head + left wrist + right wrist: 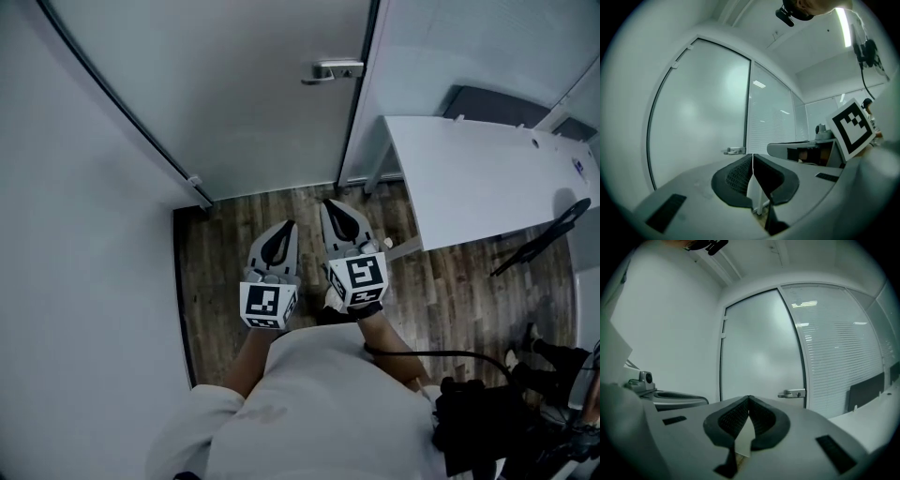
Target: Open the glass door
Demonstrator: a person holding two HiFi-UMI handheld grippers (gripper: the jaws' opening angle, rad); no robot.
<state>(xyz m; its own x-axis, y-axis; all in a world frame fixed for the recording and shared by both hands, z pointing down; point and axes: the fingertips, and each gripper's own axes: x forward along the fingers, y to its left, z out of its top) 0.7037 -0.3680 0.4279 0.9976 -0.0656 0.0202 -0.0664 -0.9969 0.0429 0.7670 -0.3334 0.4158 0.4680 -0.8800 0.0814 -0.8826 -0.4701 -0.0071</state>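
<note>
A frosted glass door (244,94) in a dark frame stands closed ahead of me, with a metal lever handle (336,70) at its right edge. The same door (701,117) and handle (734,150) show in the left gripper view, and the door (761,348) with its handle (792,393) in the right gripper view. My left gripper (287,228) and right gripper (333,208) are held side by side over the wooden floor, both pointing at the door and well short of it. Both are shut with nothing between their jaws.
A white wall (75,234) runs along the left. A white desk (487,178) stands to the right of the door, with a black chair (544,234) beside it. A glass partition with blinds (843,357) sits right of the door frame. A black cable trails at my lower right.
</note>
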